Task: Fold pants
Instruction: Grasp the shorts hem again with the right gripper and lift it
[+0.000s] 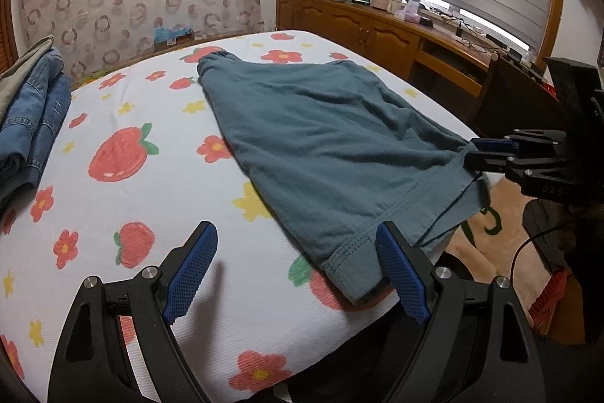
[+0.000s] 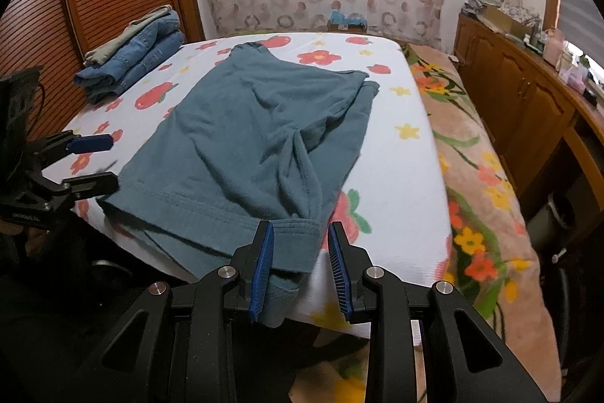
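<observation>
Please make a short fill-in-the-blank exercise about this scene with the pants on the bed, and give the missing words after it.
1. The teal pants lie on a sheet printed with flowers and ____.
2. Both hand-held grippers, the left and the right, are ____.
3. The folded clothes stacked at the bed's far corner are mostly blue ____.

Missing words: strawberries; open; denim

Item: one pair of teal-blue knit pants [image 1: 324, 138], spread flat across the centre of the left wrist frame. Elastic waistband at upper centre, gathered. Stitched hem runs along the lower right, one corner overhanging the near edge. In the right wrist view the pants [image 2: 245, 138] fill the centre, creased, with a raised fold running toward the lower-centre hem.
</observation>
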A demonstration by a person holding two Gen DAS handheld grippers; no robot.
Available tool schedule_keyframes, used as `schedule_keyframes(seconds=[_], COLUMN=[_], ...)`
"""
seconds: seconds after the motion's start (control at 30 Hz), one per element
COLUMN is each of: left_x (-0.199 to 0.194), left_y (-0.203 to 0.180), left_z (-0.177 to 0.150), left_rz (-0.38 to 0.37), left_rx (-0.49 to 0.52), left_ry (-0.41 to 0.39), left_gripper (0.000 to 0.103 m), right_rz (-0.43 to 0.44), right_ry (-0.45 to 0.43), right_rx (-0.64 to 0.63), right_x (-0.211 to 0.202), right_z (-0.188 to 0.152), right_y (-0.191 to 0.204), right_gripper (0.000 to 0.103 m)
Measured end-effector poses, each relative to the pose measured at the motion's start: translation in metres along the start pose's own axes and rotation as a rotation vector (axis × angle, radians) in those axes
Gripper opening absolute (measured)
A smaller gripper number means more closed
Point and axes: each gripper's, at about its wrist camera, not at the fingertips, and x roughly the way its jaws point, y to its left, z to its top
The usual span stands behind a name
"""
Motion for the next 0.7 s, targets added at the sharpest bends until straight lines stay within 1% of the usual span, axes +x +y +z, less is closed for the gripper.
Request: schedule_keyframes(seconds=[0.1,0.2,0.33,0.43,0.5,0.57,0.7], left_x=[0.004,0.004,0.002,0.000,0.000,0.000,-0.004], left_y=[0.000,0.000,0.001,0.002,0.002,0.002,-0.004], left_z=[-0.001,-0.002,-0.001,-0.001,-0.001,-0.001,-0.001], left_rz=[0.001,0.001,0.005,0.006,0.005,-0.002,-0.028], left_rx=[-0.004,-0.007,-0.008,-0.009,-0.008,-0.007,0.011], left_ry=[0.013,0.014,0.005,-0.004,-0.006,-0.005,-0.014], left_gripper=[0.087,0.087,0.087,0.087,0.087,0.087,0.087], right_rz=[0.012,0.030,0.042,0.044,0.012,-0.007,-0.021], right_ry=[-0.030,-0.060,-0.071,-0.050,-0.017,-0.002,-0.007], right_rx=[0.004,0.001,-0.013,-0.022,-0.029,-0.028,0.001], right_x=[-0.007,-0.018,-0.028,-0.031,-0.027,-0.021,-0.018], right_z=[0.001,0.002,-0.003,-0.011,-0.014,-0.020,-0.021], right_y=[-0.001,0.004,0.014,0.021,0.022,0.021,0.014], right_gripper=[0.012,0.010,0.010,0.010,0.010,0.010,0.010])
